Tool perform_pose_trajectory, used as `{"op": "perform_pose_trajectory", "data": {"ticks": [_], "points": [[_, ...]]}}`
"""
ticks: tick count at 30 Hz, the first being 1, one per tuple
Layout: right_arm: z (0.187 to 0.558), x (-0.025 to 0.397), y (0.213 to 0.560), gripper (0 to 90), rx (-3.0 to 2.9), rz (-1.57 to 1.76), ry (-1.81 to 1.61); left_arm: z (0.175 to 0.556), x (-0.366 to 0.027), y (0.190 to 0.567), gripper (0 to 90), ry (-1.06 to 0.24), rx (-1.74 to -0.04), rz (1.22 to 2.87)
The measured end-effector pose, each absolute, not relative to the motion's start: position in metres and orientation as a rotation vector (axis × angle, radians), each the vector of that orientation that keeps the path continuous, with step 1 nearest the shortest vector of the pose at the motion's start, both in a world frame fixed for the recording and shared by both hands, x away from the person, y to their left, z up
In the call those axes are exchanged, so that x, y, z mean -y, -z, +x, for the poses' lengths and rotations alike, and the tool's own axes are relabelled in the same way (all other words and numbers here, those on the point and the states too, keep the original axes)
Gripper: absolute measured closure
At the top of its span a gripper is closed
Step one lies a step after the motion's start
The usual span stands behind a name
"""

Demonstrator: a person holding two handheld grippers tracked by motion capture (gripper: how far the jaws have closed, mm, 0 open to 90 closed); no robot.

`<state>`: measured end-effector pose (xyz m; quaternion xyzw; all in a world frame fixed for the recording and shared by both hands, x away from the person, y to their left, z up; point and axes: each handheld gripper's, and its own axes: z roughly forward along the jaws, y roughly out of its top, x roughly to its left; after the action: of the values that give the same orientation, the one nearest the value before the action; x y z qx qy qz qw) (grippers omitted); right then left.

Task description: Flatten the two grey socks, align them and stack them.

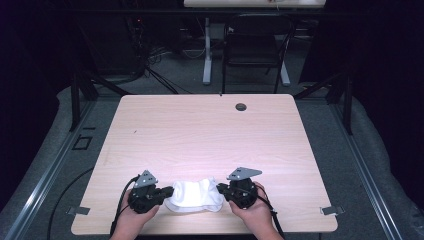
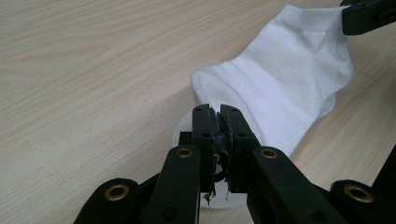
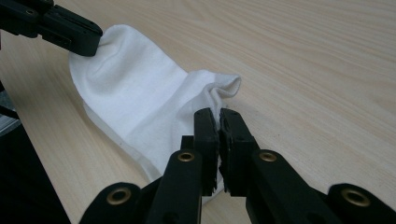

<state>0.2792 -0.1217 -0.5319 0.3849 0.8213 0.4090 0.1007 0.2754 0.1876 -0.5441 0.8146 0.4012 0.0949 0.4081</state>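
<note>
Near the table's (image 1: 210,130) front edge, the white sock (image 1: 194,195) lies lengthwise between the left gripper (image 1: 169,191) and right gripper (image 1: 220,188), each with jaws clamped on one end, equally near.

— What is hidden where the sock (image 2: 285,70) is pinched?

— In the left gripper view, its edge is covered by the closed jaws of the left gripper (image 2: 219,114). In the right gripper view, the other end is covered by the right gripper (image 3: 218,116).

— And cut off?

— In the high view, the forearms are cropped by the bottom edge. A small dark mark on the counter (image 1: 200,125) is too small to be identified.
</note>
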Motion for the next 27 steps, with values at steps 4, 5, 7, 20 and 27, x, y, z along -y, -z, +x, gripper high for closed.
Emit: {"op": "perform_pose_trajectory", "data": {"ticks": [4,5,7,20,27], "points": [[0.278,0.122,0.534,86.1,-2.432,1.136,-1.207,0.273,-0.189,0.548,85.3,-0.213,-1.032,2.043],[0.277,0.122,0.536,86.1,-2.433,1.135,-1.206,0.272,-0.189,0.549,85.3,-0.208,-1.034,2.046],[0.277,0.123,0.536,86.1,-2.443,1.136,-1.198,0.271,-0.189,0.549,85.2,-0.211,-1.029,2.053],[0.279,0.123,0.543,86.1,-2.455,1.156,-1.188,0.27,-0.189,0.556,84.9,-0.214,-1.042,2.072],[0.28,0.121,0.547,86.1,-2.462,1.159,-1.188,0.272,-0.189,0.56,84.5,-0.214,-1.044,2.094]]}}
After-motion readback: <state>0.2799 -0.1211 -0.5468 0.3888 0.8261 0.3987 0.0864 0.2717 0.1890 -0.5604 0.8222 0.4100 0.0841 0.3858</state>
